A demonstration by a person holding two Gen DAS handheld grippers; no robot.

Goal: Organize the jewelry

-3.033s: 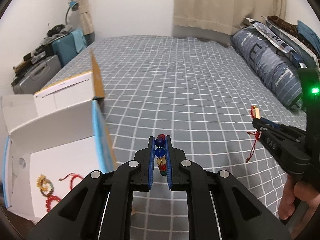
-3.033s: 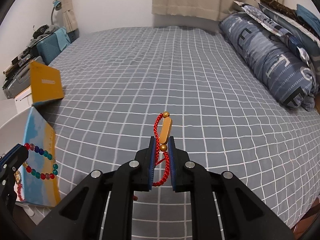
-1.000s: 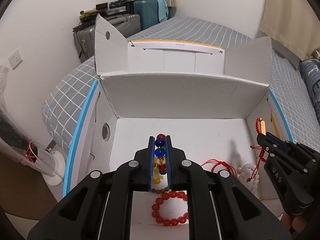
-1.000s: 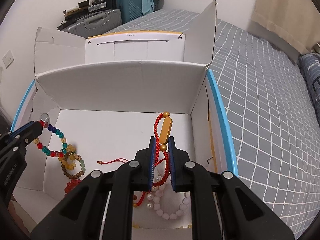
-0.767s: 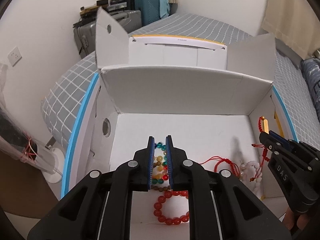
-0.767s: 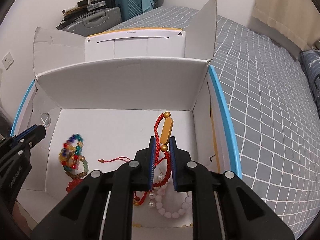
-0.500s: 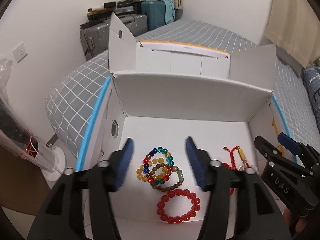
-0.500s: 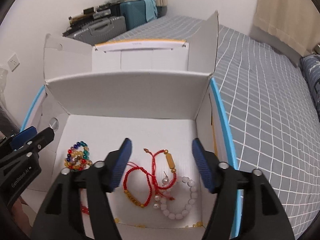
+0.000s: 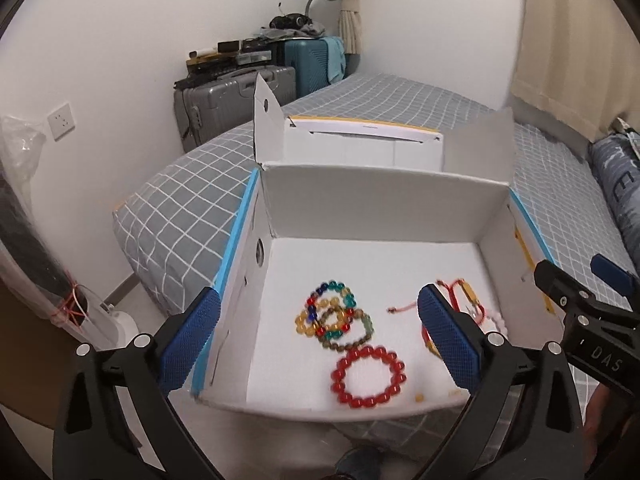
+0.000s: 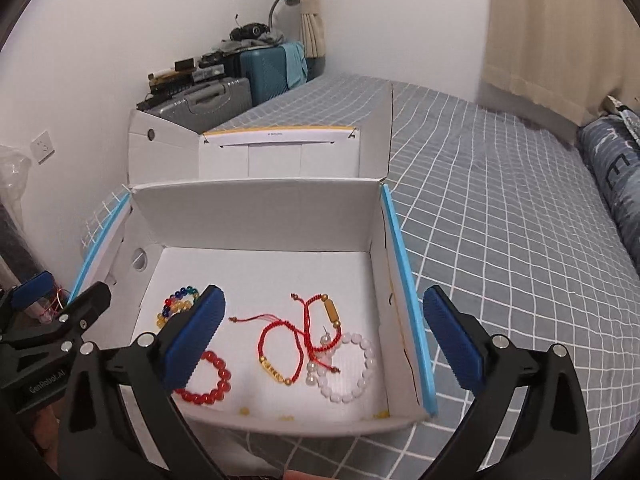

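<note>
Now both grippers are being held wide apart and empty above the open white box point(image 9: 384, 204) on the bed point(image 10: 500, 208): the left gripper point(image 9: 320, 336) and the right gripper point(image 10: 324, 336). Inside, the multicoloured bead bracelet point(image 9: 332, 312) is lying beside the red bead bracelet point(image 9: 368, 376); the red cord bracelet point(image 10: 320, 320) is touching the white bead bracelet point(image 10: 352, 368).

Red bead bracelet point(image 10: 208, 380): left part hidden behind a blue pad point(image 10: 196, 334) in the right wrist view; blurred in the left wrist view.
Multicoloured bead bracelets point(image 10: 176, 306): partly covered by the same pad.
Red cord bracelets point(image 9: 460, 300): mostly hidden behind a finger pad point(image 9: 448, 338) in the left wrist view.
Small yellow bits point(image 10: 244, 411) on the box floor: too small to identify.
</note>
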